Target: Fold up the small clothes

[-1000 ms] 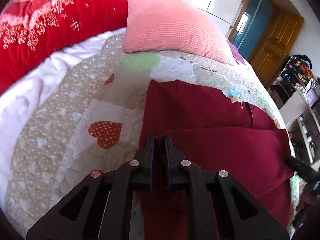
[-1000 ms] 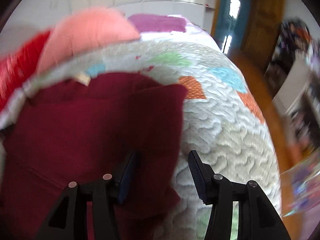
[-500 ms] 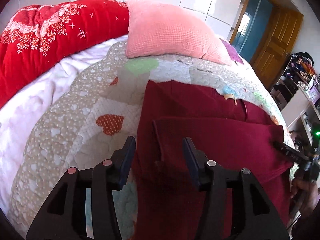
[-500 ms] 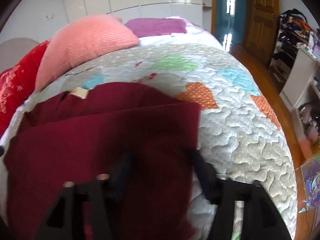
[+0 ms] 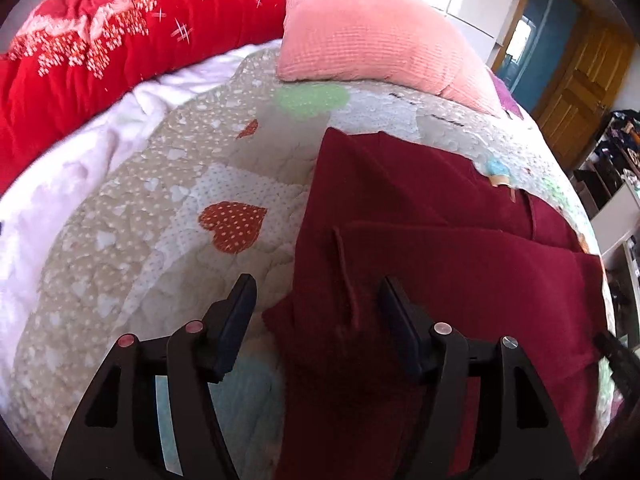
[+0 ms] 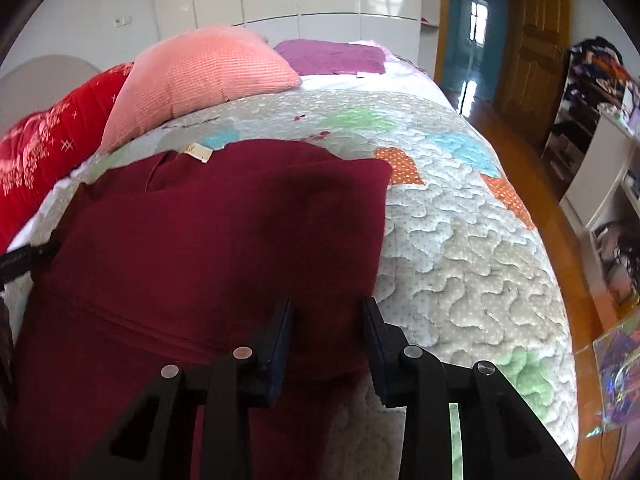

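1. The dark red garment (image 5: 460,264) lies partly folded on the patchwork quilt (image 5: 132,248), one layer turned over the other, a small tag (image 6: 199,153) showing at its far edge.
2. The left gripper (image 5: 316,300) hangs over the garment's near left corner; its jaws are opening and stand wide, with cloth between them but neither pad pressing on it.
3. The right gripper (image 6: 326,330) sits at the near right edge; its jaws are closing around the folded edge, which lies between them, though a gap shows at each pad.
4. Judged from this, one fold is laid and the next grip is being taken; the next move calls for both layers to be caught together at each corner so the fold stays square.
5. Beyond the garment lie a pink pillow (image 5: 360,36) and a red blanket (image 5: 100,52), both well apart.
6. Nothing blocks the fold; the soft, puckered quilt could drag the lower layer.
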Motion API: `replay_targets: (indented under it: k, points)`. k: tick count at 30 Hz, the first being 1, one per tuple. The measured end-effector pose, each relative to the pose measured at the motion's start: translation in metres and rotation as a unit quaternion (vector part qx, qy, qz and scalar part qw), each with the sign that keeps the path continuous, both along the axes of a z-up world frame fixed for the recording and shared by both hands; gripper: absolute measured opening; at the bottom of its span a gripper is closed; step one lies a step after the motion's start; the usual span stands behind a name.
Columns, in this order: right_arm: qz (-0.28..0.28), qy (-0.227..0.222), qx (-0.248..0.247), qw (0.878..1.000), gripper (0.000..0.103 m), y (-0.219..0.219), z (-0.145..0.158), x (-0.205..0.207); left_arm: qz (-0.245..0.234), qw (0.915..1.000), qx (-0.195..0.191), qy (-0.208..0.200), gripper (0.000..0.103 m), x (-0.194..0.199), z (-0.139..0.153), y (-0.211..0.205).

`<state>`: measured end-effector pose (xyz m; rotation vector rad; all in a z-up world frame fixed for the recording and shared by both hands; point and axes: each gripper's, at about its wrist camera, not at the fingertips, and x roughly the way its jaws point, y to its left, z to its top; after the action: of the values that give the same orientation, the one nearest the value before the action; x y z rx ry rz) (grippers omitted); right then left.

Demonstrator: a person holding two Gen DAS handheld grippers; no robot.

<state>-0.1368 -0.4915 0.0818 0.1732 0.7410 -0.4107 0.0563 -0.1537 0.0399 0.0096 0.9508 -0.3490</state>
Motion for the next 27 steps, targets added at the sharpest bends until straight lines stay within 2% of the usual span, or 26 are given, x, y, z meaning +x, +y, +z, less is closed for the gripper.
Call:
replay_targets:
  k: [5,7,8,9,13,21,27]
  points:
    - [0.017,-0.033,0.021,0.999,0.033,0.02,0.019,-0.029,-0.014,0.9994,0.008,-0.032,0.064,-0.031,0.02,0.007]
    - [0.028,-0.034,0.022,0.999,0.037,0.031,0.019,-0.037,-0.02,0.9991,0.007,-0.038,0.064,-0.043,0.025,0.01]
    - [0.032,-0.031,0.023,0.999,0.045,0.036,0.016,-0.039,-0.022,0.999,0.006,-0.04,0.064,-0.049,0.027,0.011]
    - [0.035,-0.028,0.024,0.999,0.048,0.039,0.013,-0.041,-0.024,0.9989,0.006,-0.041,0.064,-0.053,0.028,0.012]
    - [0.03,-0.021,0.036,0.999,0.048,0.046,0.006,-0.043,-0.03,0.9984,0.013,-0.046,0.064,-0.069,0.032,0.017]
    - [0.019,-0.045,0.048,0.998,0.048,0.044,0.014,-0.054,-0.018,0.9996,0.0,-0.021,0.064,-0.053,0.02,0.013]
    - [0.009,-0.069,0.053,0.996,0.049,0.032,0.02,-0.034,-0.004,0.9999,-0.004,-0.014,0.064,-0.029,0.008,0.004]
